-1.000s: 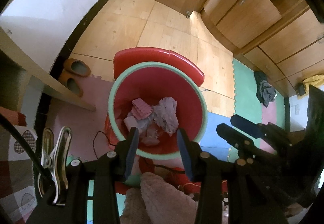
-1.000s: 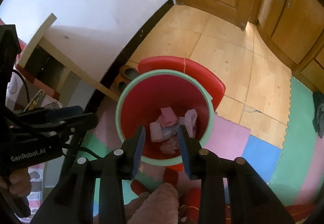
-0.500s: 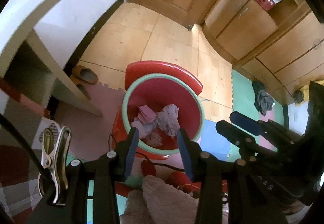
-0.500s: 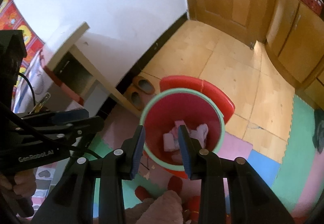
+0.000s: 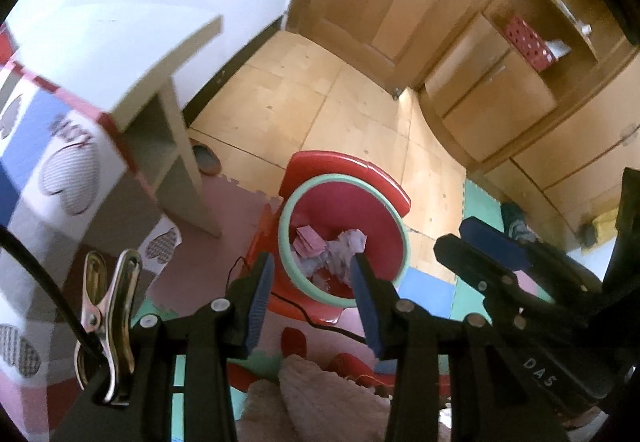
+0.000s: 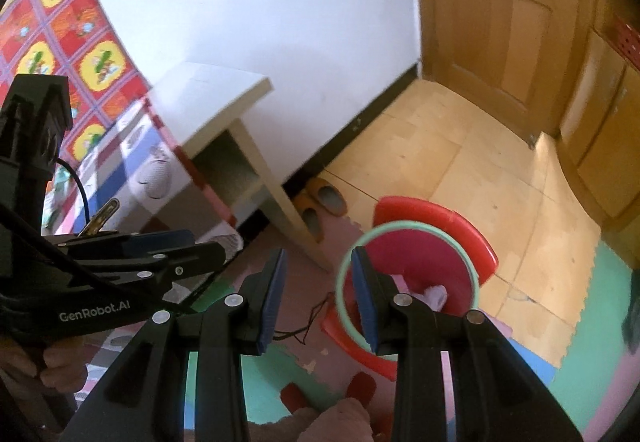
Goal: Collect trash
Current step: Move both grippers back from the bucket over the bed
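A: What does the room offer, from the big things down?

B: A wooden floor (image 5: 296,102) with foam mats near the camera; a pale side table (image 6: 224,102) against the wall; then the red bin (image 5: 344,238) with its green rim, standing where mat meets floor; inside it lies the crumpled pink and white paper trash (image 5: 328,246), well below both tools.

A: And the tools themselves?

B: The left gripper (image 5: 312,290) hangs over the bin with its jaws parted and nothing between them; the right gripper (image 6: 318,292) is likewise spread and empty, its view sitting over the bin's near rim; each shows in the other's camera, close at the side.

A: So the trash looks collected; what could spoil it?

B: He judges the thin black cable (image 5: 320,324) trailing across the mat by the bin's foot the likeliest trouble; a low sweep of either tool could snag it and tip the bin, spilling the paper; the two tools sit close enough that a careless turn could knock them together.

A: Anything smaller?

B: A pair of slippers (image 6: 324,202) by the table leg; harmless where they are.
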Motion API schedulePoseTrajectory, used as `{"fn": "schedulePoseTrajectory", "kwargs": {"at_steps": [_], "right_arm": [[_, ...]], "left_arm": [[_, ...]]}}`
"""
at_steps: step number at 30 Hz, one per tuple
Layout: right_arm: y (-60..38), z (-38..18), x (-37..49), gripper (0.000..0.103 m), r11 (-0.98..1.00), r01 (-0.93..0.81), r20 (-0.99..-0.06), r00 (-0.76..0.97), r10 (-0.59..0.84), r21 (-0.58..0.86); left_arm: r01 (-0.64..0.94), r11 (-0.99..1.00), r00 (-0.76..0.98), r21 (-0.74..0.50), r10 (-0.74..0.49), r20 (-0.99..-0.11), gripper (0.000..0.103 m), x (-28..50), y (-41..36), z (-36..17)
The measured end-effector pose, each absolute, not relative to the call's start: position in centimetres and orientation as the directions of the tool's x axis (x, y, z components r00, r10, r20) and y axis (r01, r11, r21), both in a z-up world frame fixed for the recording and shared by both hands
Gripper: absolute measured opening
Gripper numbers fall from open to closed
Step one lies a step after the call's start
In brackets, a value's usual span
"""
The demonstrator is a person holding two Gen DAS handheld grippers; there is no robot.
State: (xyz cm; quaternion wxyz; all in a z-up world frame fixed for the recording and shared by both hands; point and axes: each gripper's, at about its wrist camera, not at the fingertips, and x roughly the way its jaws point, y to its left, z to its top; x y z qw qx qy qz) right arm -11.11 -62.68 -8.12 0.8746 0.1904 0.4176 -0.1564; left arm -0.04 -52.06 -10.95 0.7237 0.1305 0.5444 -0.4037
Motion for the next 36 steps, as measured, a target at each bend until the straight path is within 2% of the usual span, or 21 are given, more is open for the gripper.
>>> {"fn": "schedulePoseTrajectory", "kwargs": {"at_steps": [18, 36], "right_arm": [[-54.1, -4.4, -5.7, 0.034, 0.957, 0.205, -0.746, 0.666, 0.016, 0.203], [-42.2, -3.1, -0.8, 0.035, 0.974, -0.077, -0.727, 0.654, 0.209, 0.211]], "left_arm": [[0.563, 0.789, 0.249, -0.245, -0.445, -0.860, 0.042, 3.3, -40.9, -5.2], [0.292, 0.932, 0.413, -0.214, -0.324, -0.851, 0.042, 5.0, -26.1, -2.3]]}}
